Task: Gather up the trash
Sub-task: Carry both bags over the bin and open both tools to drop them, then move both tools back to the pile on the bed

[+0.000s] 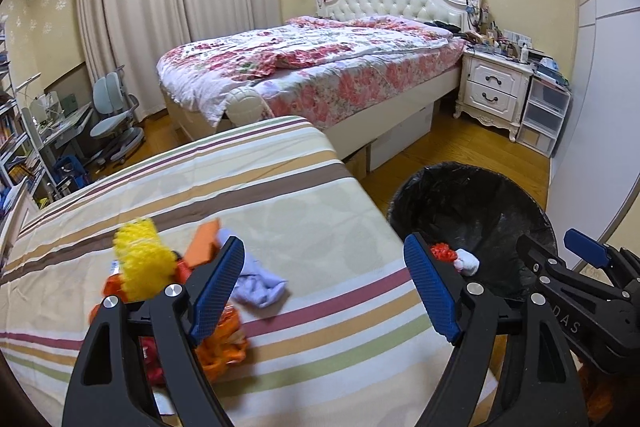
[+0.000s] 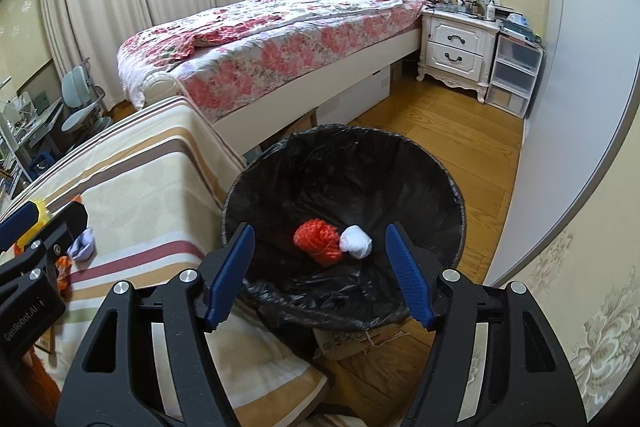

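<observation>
A bin with a black liner [image 2: 420,171] stands on the floor beside a striped table [image 1: 280,211]. Inside it lie a red mesh ball [image 2: 318,241] and a white wad [image 2: 356,242]; both also show in the left wrist view, red ball [image 1: 442,251], wad [image 1: 467,261]. My right gripper [image 2: 320,273] is open and empty above the bin; it appears in the left view [image 1: 560,255]. My left gripper [image 1: 324,287] is open and empty over the table. Trash lies there: a yellow fluffy piece [image 1: 142,263], an orange card [image 1: 204,245], a pale blue crumpled piece [image 1: 260,281], orange wrappers [image 1: 224,343].
A bed with a floral quilt [image 1: 320,63] stands behind the table. A white nightstand [image 1: 494,87] and plastic drawers [image 1: 546,115] are at the right wall. A desk and chair [image 1: 114,123] stand at the left. A cardboard box [image 2: 360,339] sits under the bin's near side.
</observation>
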